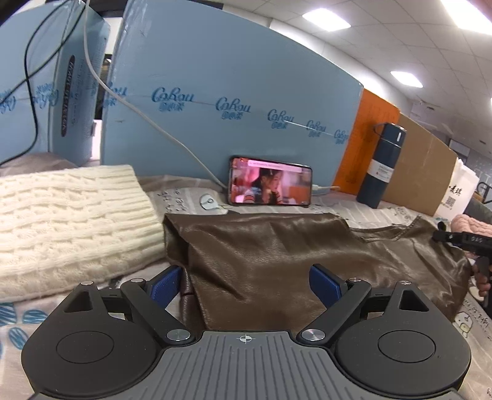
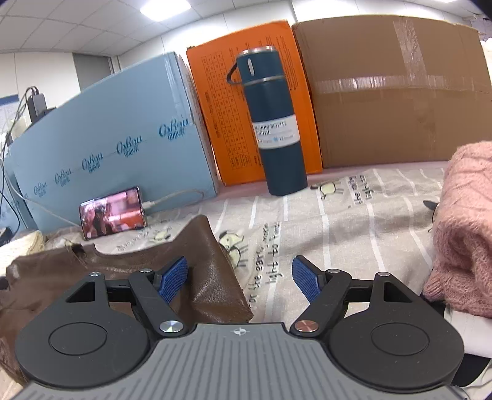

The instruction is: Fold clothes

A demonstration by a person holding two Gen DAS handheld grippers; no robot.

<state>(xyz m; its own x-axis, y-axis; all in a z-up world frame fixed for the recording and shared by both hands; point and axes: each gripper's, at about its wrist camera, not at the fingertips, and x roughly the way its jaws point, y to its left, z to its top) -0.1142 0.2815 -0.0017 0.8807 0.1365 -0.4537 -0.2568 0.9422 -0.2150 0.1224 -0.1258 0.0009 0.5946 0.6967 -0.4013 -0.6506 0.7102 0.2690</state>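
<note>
Left tool [image 1: 246,284] agape, printed sheet [image 2: 338,209], ceiling lights [image 1: 326,15]

Lit phone [image 1: 270,181] leaning on blue box [image 1: 230,101], dark blue flask [image 2: 272,123], orange box [image 2: 246,101], cardboard box [image 2: 396,89]

The left gripper [image 1: 246,284], with black arms and blue ribbed pads, is hovering wide apart over the near edge of a shiny brown leather-like garment [image 1: 276,255] that is lying on the printed bedsheet [image 1: 479,332]. A cream cable-knit sweater [image 1: 70,221] is sitting folded just beside the garment. A glowing smartphone [image 1: 270,181] is leaning against a pale blue printed box [image 1: 230,92], near a dark blue vacuum bottle [image 1: 382,166].
</note>
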